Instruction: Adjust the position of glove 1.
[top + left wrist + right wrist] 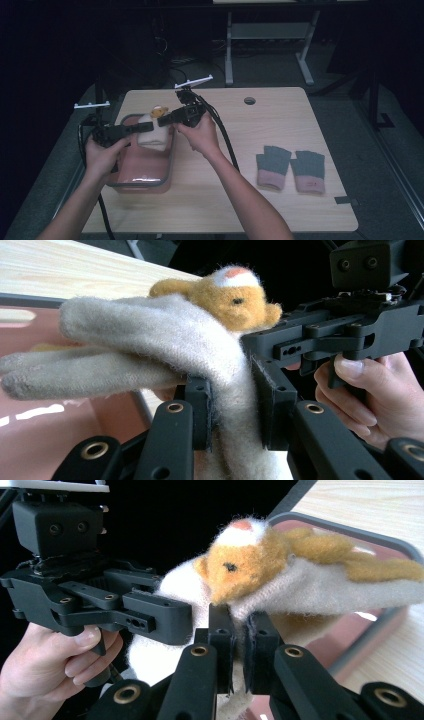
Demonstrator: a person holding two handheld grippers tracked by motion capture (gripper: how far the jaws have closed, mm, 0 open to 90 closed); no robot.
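Nearest the person's edge of the table (220,210) there is bare wood; right of centre lie two grey-and-pink gloves (290,169), side by side, well apart from the work. At the left edge sits a pink tray (145,182) with a grey rim; its floor looks bare apart from a pale glint near the front wall. Above the tray's far half a cream glove (156,136) hangs between both tools: left gripper (232,412) clamped on the knit from one side, right gripper (239,652) jaws together on an edge of the same glove from the other. An orange plush toy (235,297) rides on the glove's far side, head showing above the knit; whether it is tucked inside or merely resting I cannot tell. Risk, as judged: both grips bite thin fabric near the rim, so pulling the hands apart could slip a pad off, drop the glove outside the tray, or tip the toy out. Beyond the tray, the far edge carries a cable hole (249,100).
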